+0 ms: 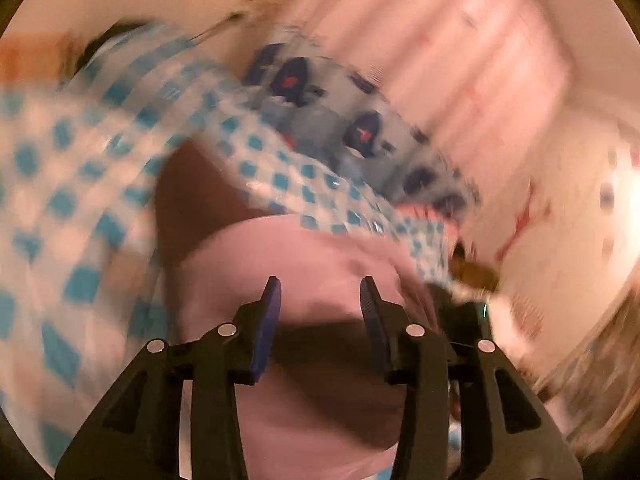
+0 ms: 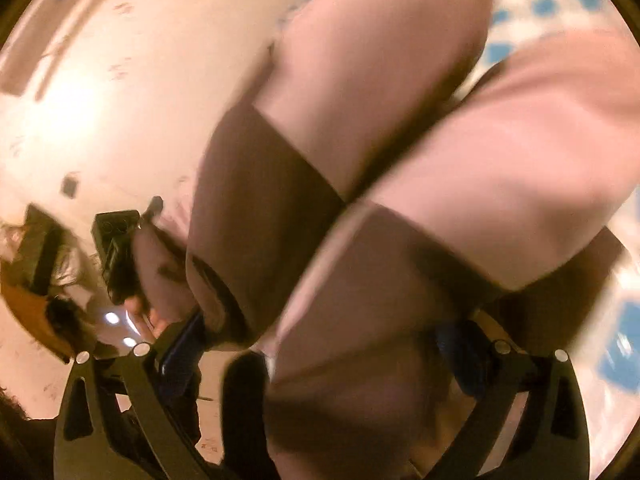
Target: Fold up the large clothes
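A pink garment with dark brown bands (image 1: pixel 304 256) lies bunched just beyond my left gripper (image 1: pixel 320 300). Its blue pads (image 1: pixel 272 300) stand apart with nothing pinched between them. In the right wrist view the same garment (image 2: pixel 460 152) fills most of the picture, close to the lens. My right gripper (image 2: pixel 316 342) has its jaws wide apart. The cloth bulges through the gap and covers most of the right pad (image 2: pixel 452 344). The other hand-held gripper (image 2: pixel 116 240) and a hand (image 2: pixel 140 304) show at the left. Both views are blurred.
A white cloth with blue checks (image 1: pixel 72 184) spreads at the left and also shows as a checked cloth (image 2: pixel 624 344). A pale blue fabric with dark shapes (image 1: pixel 340 120) lies behind it. A pink striped curtain or wall (image 1: pixel 460 40) stands beyond. A pale floor (image 2: pixel 120 80) is at the left.
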